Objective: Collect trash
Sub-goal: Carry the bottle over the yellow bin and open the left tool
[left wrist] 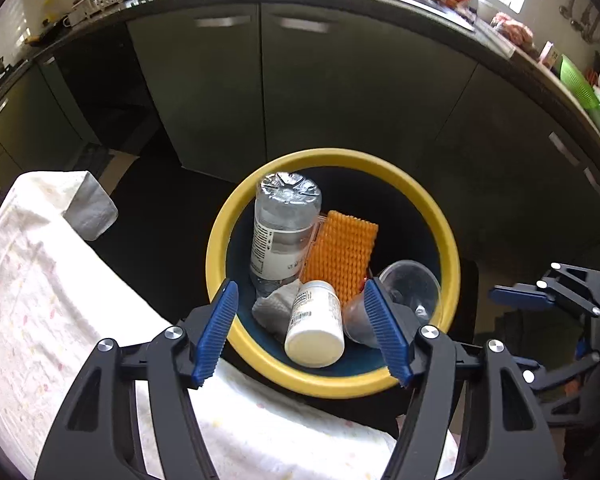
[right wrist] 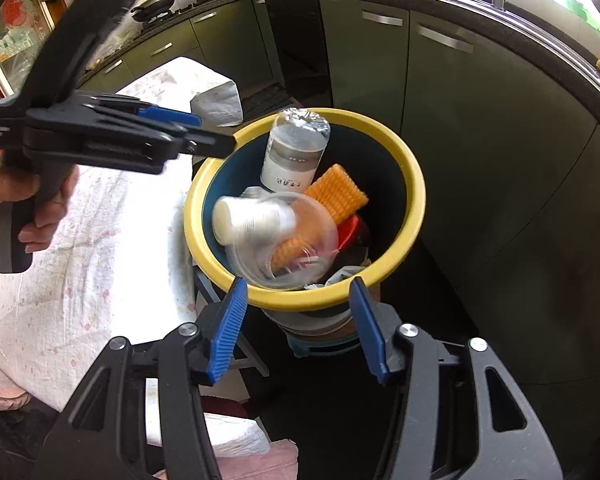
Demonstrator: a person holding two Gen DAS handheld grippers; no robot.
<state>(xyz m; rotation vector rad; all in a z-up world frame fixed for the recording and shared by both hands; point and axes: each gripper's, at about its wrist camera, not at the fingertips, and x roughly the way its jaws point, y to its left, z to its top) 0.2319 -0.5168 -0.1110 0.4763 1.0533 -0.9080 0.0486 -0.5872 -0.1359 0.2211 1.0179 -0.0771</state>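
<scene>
Both sets of tongs, left gripper (left wrist: pixel 302 332) and right gripper (right wrist: pixel 298 330), gape wide, empty. White pill bottle (left wrist: pixel 315 326) at bin (left wrist: pixel 220 240) six o'clock: light, rigid, slick; best pinched mid-barrel.

The left gripper (left wrist: pixel 304 332) hangs open over the bin (left wrist: pixel 448 240), a white pill bottle (left wrist: pixel 315 326) loose between its fingers.
</scene>
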